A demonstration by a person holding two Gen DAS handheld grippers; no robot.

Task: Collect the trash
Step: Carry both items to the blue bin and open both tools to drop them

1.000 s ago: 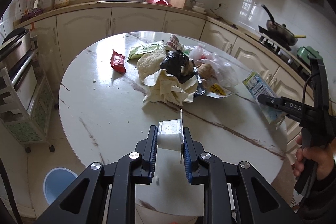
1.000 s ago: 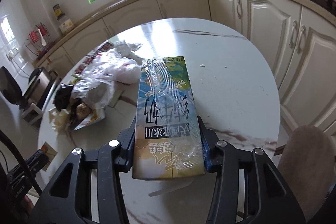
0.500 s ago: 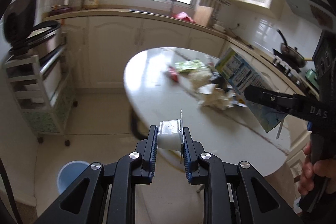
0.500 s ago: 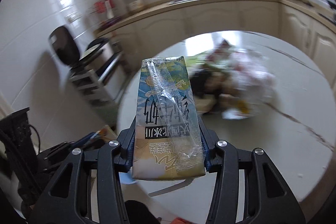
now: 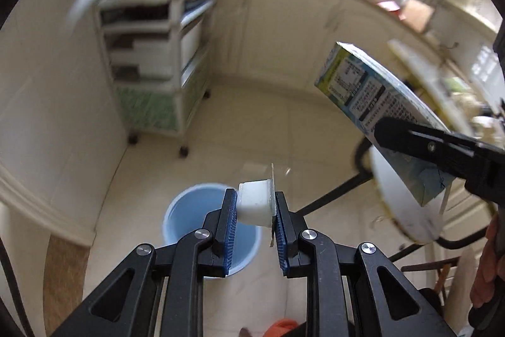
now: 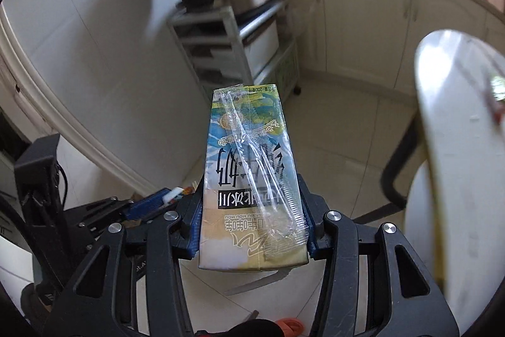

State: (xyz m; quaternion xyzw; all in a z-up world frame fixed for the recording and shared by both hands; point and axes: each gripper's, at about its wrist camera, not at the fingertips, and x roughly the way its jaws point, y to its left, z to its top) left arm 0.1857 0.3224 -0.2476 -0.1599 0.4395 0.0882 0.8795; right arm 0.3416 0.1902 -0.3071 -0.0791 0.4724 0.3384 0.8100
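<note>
Carrying trash to the bin.
Left gripper [image 5: 255,218] clamps a white cup [image 5: 255,206] just above the blue bin [image 5: 186,210]; right gripper [image 6: 251,229] grips a carton [image 6: 251,179] beside it. Next, I judge: centre each over the bin, release.

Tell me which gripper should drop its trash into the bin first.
Left. The left gripper holds the small white cup right over the blue bin. The right gripper clamps the milk carton off to the side; no bin shows in its view.
</note>
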